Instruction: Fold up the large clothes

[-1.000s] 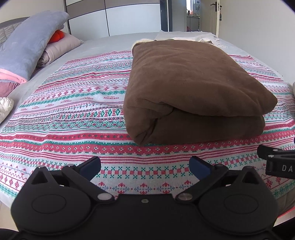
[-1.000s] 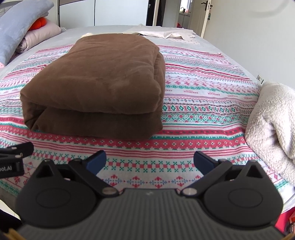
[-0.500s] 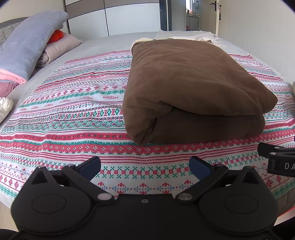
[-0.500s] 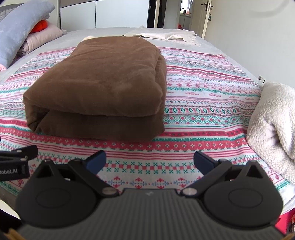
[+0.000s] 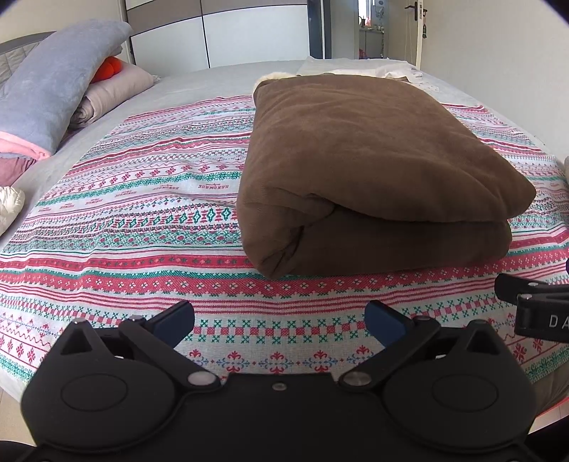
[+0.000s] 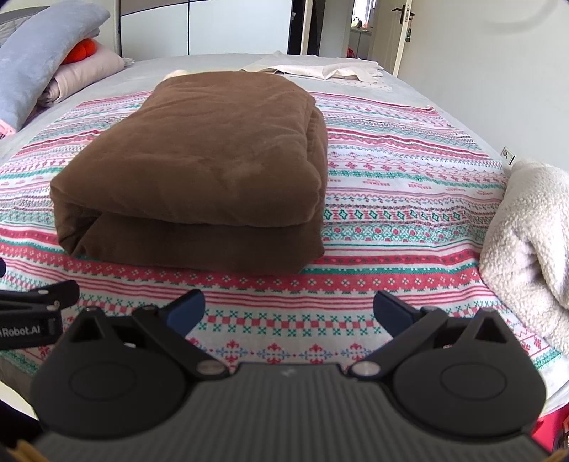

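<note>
While both grippers hover level over the bed's near edge, the folded brown garment (image 5: pixel 373 170) lies ahead on the patterned spread (image 5: pixel 142 213). Left gripper (image 5: pixel 279 316) and right gripper (image 6: pixel 288 308) — jaws wide apart, holding nothing — point at it side by side.

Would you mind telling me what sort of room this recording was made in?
Most likely a home bedroom: a folded brown blanket lies on a bed with a patterned bedspread, pillows are piled at one end, and a wardrobe stands behind.

The left tool (image 5: pixel 279 318) is matte black, with 2 round discs, silver pivot screws and blue-padded fingers (image 5: pixel 176 316). The right tool (image 6: pixel 288 309) matches it, with a ribbed grey body and white lettering.
</note>
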The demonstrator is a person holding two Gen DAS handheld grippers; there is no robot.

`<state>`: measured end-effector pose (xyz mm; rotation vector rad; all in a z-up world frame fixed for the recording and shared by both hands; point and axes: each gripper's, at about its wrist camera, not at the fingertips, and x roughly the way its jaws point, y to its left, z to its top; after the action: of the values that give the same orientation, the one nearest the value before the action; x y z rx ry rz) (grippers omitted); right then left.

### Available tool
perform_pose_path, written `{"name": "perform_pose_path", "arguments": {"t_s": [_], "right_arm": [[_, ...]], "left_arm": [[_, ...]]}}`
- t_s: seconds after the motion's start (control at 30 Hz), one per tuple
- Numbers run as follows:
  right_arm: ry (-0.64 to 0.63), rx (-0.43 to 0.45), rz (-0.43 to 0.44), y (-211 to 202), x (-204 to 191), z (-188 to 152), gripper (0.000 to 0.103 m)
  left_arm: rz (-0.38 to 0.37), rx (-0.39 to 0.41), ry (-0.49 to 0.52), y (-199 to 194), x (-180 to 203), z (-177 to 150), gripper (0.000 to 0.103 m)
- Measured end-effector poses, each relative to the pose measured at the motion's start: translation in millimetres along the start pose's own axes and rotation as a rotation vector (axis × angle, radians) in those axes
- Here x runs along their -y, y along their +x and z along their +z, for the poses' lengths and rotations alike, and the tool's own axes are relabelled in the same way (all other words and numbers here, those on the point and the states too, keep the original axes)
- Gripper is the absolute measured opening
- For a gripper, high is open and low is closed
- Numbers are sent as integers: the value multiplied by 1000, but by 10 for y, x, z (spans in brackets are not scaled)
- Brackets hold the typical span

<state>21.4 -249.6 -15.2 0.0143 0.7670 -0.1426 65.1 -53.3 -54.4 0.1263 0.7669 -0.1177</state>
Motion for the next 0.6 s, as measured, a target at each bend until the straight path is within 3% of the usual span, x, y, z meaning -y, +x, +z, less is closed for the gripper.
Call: {"name": "perform_pose_path", "arguments": {"t_s": [0.6], "right_arm": [[-6, 2, 3, -5, -12, 10, 103]], "left_arm": [[-1, -1, 1, 2, 1, 0, 103]]}}
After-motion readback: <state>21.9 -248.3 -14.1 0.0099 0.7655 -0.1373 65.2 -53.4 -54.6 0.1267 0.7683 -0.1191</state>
